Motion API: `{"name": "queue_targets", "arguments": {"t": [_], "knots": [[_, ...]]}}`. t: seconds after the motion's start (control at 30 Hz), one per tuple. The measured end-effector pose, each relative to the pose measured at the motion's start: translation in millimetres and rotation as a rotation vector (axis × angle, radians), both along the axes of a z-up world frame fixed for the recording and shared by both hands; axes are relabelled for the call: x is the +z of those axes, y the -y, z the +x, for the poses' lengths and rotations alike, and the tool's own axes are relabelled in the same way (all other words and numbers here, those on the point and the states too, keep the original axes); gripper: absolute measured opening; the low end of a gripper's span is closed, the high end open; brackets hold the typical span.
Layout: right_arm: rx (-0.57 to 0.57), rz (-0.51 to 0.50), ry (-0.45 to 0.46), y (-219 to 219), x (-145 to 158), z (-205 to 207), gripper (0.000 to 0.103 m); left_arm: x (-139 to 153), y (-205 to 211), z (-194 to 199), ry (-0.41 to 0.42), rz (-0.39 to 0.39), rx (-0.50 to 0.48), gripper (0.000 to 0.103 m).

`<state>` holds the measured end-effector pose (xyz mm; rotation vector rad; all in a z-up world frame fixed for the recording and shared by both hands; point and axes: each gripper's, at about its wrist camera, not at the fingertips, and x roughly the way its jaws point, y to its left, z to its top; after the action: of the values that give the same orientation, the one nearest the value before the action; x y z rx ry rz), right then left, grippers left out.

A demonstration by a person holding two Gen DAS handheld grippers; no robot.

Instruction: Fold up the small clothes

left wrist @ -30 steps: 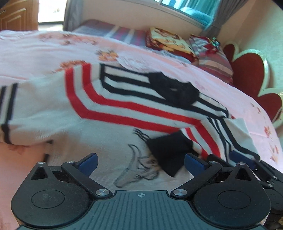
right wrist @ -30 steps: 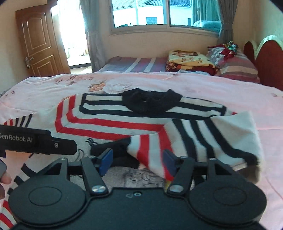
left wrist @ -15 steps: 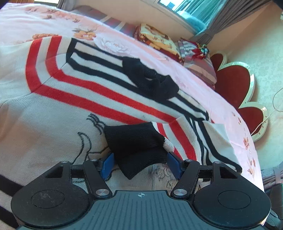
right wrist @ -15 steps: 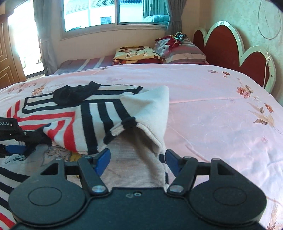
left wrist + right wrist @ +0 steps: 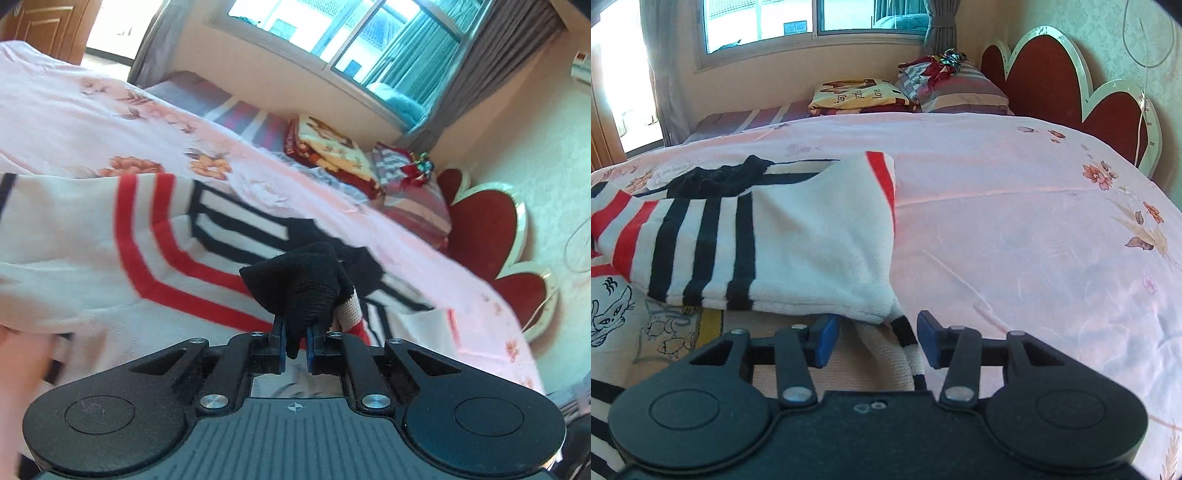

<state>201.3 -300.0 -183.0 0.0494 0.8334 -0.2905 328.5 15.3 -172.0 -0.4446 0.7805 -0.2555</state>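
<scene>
Your left gripper (image 5: 295,345) pinches the black cuff (image 5: 299,286) of the striped sweater (image 5: 110,258), which lies on the pink bedspread (image 5: 1015,221). Your right gripper (image 5: 875,341) has just been closing (pads not yet pressing) around the sweater's folded edge.

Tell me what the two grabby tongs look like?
Both tongs, left and right, look alike: a black plastic body with two round discs, silver screws, jointed black arms and blue pads on the fingertips. The left one has a ribbed top bearing a small crosshair mark.
</scene>
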Motion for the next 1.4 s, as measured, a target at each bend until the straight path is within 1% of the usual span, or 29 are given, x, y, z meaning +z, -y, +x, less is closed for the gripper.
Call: {"name": "queue_targets", "arguments": {"t": [0.03,0.1,0.13,0.17,0.23,0.33,0.37,0.4,0.43,0.5,0.53,0.6,0.67,0.73,0.8,0.83,0.9,0.97,1.0,1.03,1.07,1.13,1.17,1.2,1.3,1.33,1.4], "knots": [[0.005,-0.007,0.0,-2.9,-0.9,1.6,0.039,-6.7,-2.1,2.5,-0.023,0.017,-0.002,0.01],[0.003,-0.035,-0.011,-5.5,-3.9,4.0,0.028,-23.4,-3.9,7.1,-0.074,0.059,-0.008,0.01],[-0.012,-0.036,-0.019,-1.6,-7.1,3.9,0.025,-32.2,-3.2,9.2,-0.099,0.09,-0.006,0.01],[-0.038,-0.022,-0.029,5.2,-11.0,3.0,0.022,-36.8,-3.8,9.0,-0.104,0.1,-0.01,0.01],[-0.08,0.044,-0.025,21.5,-12.4,-2.5,0.021,-33.3,-4.4,5.2,-0.081,0.135,0.0,0.01],[-0.06,0.019,-0.047,20.0,-8.2,-7.0,0.023,-21.0,-13.7,0.2,-0.073,0.17,0.057,0.011],[-0.061,0.024,-0.048,20.2,-6.0,-10.2,0.025,-17.0,-20.4,-2.6,-0.07,0.167,0.083,0.011],[-0.066,0.039,-0.041,21.3,-2.9,-14.5,0.029,-13.0,-25.7,-4.6,-0.066,0.159,0.102,0.011],[-0.07,0.057,-0.027,22.4,1.2,-19.7,0.031,-8.9,-28.3,-8.0,-0.058,0.152,0.107,0.011],[-0.075,0.081,0.01,23.4,10.9,-29.2,0.036,-3.5,-25.5,-9.5,-0.043,0.147,0.069,0.011],[-0.077,0.083,0.026,23.4,15.7,-31.0,0.038,-1.9,-21.6,-7.1,-0.05,0.138,0.048,0.011],[-0.067,0.077,0.053,21.7,24.0,-28.6,0.046,-4.4,-13.8,-10.9,-0.079,0.103,0.009,0.011],[-0.051,0.062,0.069,18.9,29.2,-22.9,0.05,-7.1,-1.3,-10.5,-0.097,0.068,-0.029,0.011],[-0.035,0.049,0.073,16.6,30.4,-14.5,0.05,-6.0,15.5,-9.1,-0.082,0.047,-0.053,0.011],[-0.024,0.054,0.074,14.2,29.0,-3.8,0.046,-3.1,31.1,-3.0,-0.05,0.018,-0.07,0.011],[-0.02,0.061,0.074,12.8,27.3,2.4,0.046,-3.9,38.9,3.0,-0.039,0.021,-0.087,0.011],[-0.009,0.07,0.064,9.6,22.5,14.3,0.044,-10.8,52.3,9.7,-0.05,0.066,-0.108,0.011],[0.012,0.062,0.035,6.1,13.5,22.7,0.044,-28.4,52.5,16.6,-0.073,0.115,-0.099,0.01],[0.027,0.057,-0.003,4.7,4.9,25.6,0.043,-35.6,45.9,16.1,-0.059,0.114,-0.088,0.008],[0.036,0.052,-0.043,5.2,-4.2,26.8,0.043,-39.0,37.9,14.9,-0.054,0.09,-0.083,0.004],[0.046,0.043,-0.063,6.6,-10.4,26.0,0.044,-40.1,32.1,14.5,-0.056,0.069,-0.088,0.004],[0.055,0.053,-0.059,11.6,-9.2,22.6,0.046,-38.9,23.6,15.1,-0.086,0.029,-0.069,0.004],[0.052,0.066,-0.057,14.2,-5.7,23.6,0.045,-35.4,22.6,14.8,-0.095,0.021,-0.054,0.004],[0.048,0.072,-0.039,16.4,-0.6,24.6,0.044,-30.3,23.0,14.0,-0.087,0.02,-0.042,0.004],[0.045,0.056,0.026,22.1,13.5,37.0,0.044,-16.4,28.5,14.5,-0.004,0.065,-0.025,0.005],[0.041,0.055,0.032,24.2,14.9,45.2,0.044,-18.4,29.4,19.3,-0.011,0.074,-0.024,0.005],[0.029,0.063,0.041,29.2,15.3,64.4,0.044,-32.4,29.6,30.8,-0.073,0.099,-0.013,0.006]]}}
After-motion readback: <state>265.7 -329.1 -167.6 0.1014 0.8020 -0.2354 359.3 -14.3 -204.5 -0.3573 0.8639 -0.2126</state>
